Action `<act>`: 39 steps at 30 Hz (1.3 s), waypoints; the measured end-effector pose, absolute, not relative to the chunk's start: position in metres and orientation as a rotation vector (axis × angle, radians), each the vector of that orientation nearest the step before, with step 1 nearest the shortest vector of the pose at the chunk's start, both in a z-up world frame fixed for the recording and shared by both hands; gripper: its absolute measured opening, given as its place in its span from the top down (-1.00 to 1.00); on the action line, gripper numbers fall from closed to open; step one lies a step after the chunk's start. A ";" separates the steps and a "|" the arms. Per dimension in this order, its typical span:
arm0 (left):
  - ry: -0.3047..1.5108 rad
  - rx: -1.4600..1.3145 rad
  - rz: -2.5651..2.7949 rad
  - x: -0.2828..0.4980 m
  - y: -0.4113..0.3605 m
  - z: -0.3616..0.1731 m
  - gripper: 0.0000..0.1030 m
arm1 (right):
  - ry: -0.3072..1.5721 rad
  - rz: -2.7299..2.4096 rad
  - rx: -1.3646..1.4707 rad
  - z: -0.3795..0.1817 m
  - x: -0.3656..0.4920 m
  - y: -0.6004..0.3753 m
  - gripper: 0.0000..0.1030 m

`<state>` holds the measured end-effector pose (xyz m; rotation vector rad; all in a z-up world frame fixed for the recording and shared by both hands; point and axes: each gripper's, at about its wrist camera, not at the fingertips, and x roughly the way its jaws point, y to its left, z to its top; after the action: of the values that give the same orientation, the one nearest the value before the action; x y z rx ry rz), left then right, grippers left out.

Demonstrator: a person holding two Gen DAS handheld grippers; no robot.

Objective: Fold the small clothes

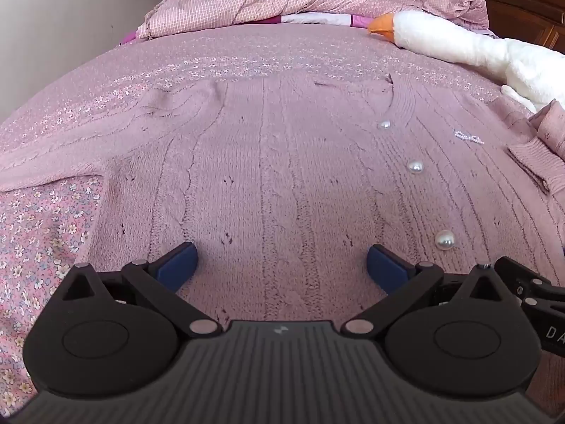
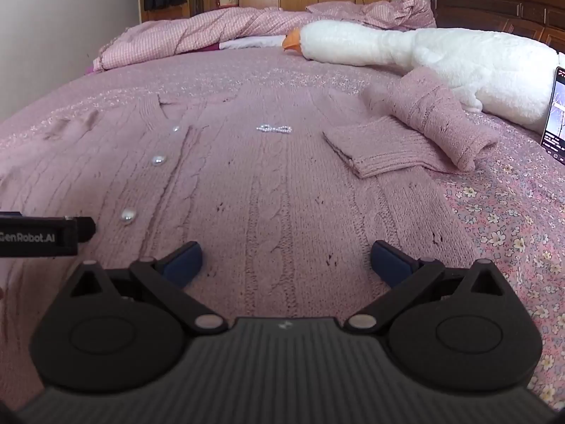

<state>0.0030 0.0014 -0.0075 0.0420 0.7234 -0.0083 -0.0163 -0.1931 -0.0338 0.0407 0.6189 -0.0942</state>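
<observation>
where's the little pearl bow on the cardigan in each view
Left wrist view: pearl bow far right, above mid-height, right of the pearl buttons.
Right wrist view: pearl bow near centre, upper half, right of the buttons.
Shared landmark: the plush goose's orange beak.

Matt cable-knit wool cardigan (image 2: pixel 268 190), glossy pearl buttons (image 2: pixel 128 215), fluffy plush goose (image 2: pixel 423 53)

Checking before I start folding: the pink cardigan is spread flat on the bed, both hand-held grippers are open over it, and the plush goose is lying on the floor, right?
Not quite. The plush goose lies on the bed, beside the cardigan's folded sleeve, as the right wrist view shows. The rest holds: the pink cardigan is spread flat, and the left hand-held gripper and right hand-held gripper are open over it.
</observation>
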 end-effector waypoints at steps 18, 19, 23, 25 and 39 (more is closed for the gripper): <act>0.735 0.049 0.001 0.005 0.000 -0.003 -1.00 | 0.661 -0.085 0.033 -0.029 -0.014 -0.193 -1.00; 0.735 0.050 0.002 0.005 -0.001 -0.003 -1.00 | 0.661 -0.085 0.033 -0.029 -0.014 -0.193 -1.00; 0.735 0.050 0.003 0.004 -0.001 -0.003 -1.00 | 0.661 -0.085 0.033 -0.029 -0.014 -0.193 -1.00; 0.736 0.050 0.002 0.005 -0.001 -0.002 -1.00 | 0.661 -0.085 0.033 -0.029 -0.014 -0.193 -1.00; 0.735 0.051 0.003 0.005 -0.002 -0.001 -1.00 | 0.660 -0.086 0.033 -0.029 -0.014 -0.193 -1.00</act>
<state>0.0051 -0.0018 -0.0010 0.0511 0.7346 0.0035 -0.0139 -0.1926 -0.0295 0.0332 0.6602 -0.0859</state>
